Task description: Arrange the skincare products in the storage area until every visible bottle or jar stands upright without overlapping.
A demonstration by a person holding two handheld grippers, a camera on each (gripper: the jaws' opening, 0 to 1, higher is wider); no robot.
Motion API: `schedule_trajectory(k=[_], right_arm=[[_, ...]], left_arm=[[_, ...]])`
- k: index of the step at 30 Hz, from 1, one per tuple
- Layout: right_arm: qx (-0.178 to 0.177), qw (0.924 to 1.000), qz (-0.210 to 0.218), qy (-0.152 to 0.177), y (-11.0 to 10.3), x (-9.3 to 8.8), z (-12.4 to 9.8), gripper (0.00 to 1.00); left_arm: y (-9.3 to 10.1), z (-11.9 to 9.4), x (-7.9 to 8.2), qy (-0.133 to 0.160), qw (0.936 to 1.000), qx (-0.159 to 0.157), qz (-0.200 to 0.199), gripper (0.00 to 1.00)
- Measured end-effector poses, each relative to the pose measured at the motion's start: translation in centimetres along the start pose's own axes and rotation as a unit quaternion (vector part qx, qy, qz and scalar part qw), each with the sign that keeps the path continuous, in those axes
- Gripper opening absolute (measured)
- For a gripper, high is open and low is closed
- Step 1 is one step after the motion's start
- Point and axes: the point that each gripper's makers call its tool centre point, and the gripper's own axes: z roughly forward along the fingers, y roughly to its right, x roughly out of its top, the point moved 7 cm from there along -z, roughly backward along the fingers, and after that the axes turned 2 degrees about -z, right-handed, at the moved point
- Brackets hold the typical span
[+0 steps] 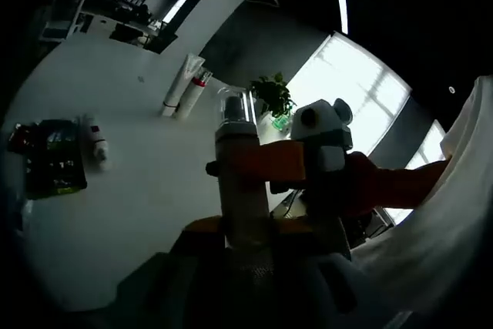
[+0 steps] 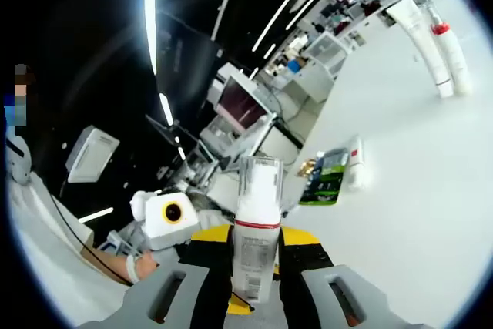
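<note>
A pump bottle (image 1: 235,179) with a clear cap and a red band (image 2: 256,236) is held in the air above the white table (image 1: 146,206). My left gripper (image 1: 246,261) is shut on its lower part. My right gripper (image 1: 263,166), orange, reaches in from the right and clamps across the same bottle. In the right gripper view the bottle rises between the right gripper (image 2: 254,292). Two long tubes (image 1: 185,86) (image 2: 443,44) stand side by side far off on the table. A small white bottle (image 1: 98,150) (image 2: 354,163) lies on its side beside dark green packets (image 1: 55,158) (image 2: 325,176).
A potted plant (image 1: 273,98) stands at the table's far edge by bright windows. Desks and office gear (image 2: 254,113) lie beyond the table. A person's white sleeve (image 1: 462,190) is at the right. Bare tabletop spreads between the packets and the tubes.
</note>
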Motion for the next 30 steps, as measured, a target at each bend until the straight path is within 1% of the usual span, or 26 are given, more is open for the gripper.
schedule_trajectory(k=[1,2,6,8,9,11,13,14,16,17,19,21,22,25,26,27,29,30], right_arm=[[-0.005,1.0000,-0.003,-0.007,-0.1,-0.1,0.0,0.18],[-0.003,1.0000,-0.006,-0.006,-0.3,-0.1,0.0,0.17],[0.013,0.9998,-0.011,-0.007,-0.5,-0.1,-0.3,0.16],[0.029,0.9995,-0.007,-0.002,-0.8,0.2,-0.6,0.16],[0.043,0.9990,-0.009,-0.001,-1.0,0.3,-0.8,0.16],[0.064,0.9978,-0.014,0.003,-1.4,0.4,-1.1,0.16],[0.097,0.9952,-0.005,0.009,-2.0,0.6,-1.5,0.16],[0.112,0.9937,0.001,0.012,-2.3,0.7,-1.6,0.16],[0.117,0.9931,-0.002,0.007,-2.5,0.5,-1.7,0.16],[0.121,0.9927,-0.002,0.005,-2.7,0.4,-1.7,0.16],[0.130,0.9915,0.000,0.000,-3.0,0.1,-1.7,0.16],[0.135,0.9908,-0.001,-0.001,-3.3,-0.2,-1.6,0.16],[0.140,0.9901,-0.003,-0.005,-3.5,-0.3,-1.6,0.16],[0.127,0.9919,-0.009,0.000,-3.2,-0.2,-1.8,0.16],[0.104,0.9945,-0.013,0.001,-2.9,-0.1,-1.7,0.16],[0.087,0.9960,-0.019,-0.002,-2.6,-0.1,-1.7,0.16],[0.068,0.9971,-0.033,-0.009,-2.4,-0.2,-1.6,0.17],[0.053,0.9979,-0.035,-0.013,-2.2,-0.2,-1.4,0.17]], left_arm=[[0.0,-0.1,0.0,-0.003,1.0000,0.000,-0.001,0.17],[0.0,-0.1,-0.1,-0.002,1.0000,-0.002,0.003,0.18],[0.4,-0.2,0.0,0.004,0.9997,-0.016,0.017,0.19],[0.6,-0.3,0.3,0.014,0.9992,-0.037,0.008,0.20],[0.9,-0.4,0.4,0.019,0.9980,-0.059,-0.009,0.20],[1.1,-0.6,0.7,0.027,0.9959,-0.082,-0.025,0.19],[1.4,-0.9,1.0,0.039,0.9923,-0.112,-0.037,0.19],[1.7,-0.9,1.1,0.043,0.9894,-0.130,-0.049,0.20],[1.7,-0.9,1.0,0.039,0.9884,-0.137,-0.054,0.21],[1.7,-0.8,1.0,0.038,0.9888,-0.135,-0.051,0.23],[2.0,-0.8,1.1,0.044,0.9874,-0.144,-0.048,0.25],[2.5,-0.9,0.9,0.037,0.9837,-0.168,-0.052,0.19],[2.6,-1.0,0.9,0.034,0.9831,-0.172,-0.054,0.20],[2.2,-1.0,1.0,0.040,0.9851,-0.160,-0.048,0.19],[1.9,-1.0,1.1,0.046,0.9879,-0.143,-0.039,0.18],[1.5,-0.9,1.1,0.049,0.9918,-0.115,-0.027,0.18],[1.1,-0.7,0.9,0.044,0.9957,-0.081,-0.002,0.18],[1.0,-0.6,0.9,0.043,0.9968,-0.067,0.006,0.18]])
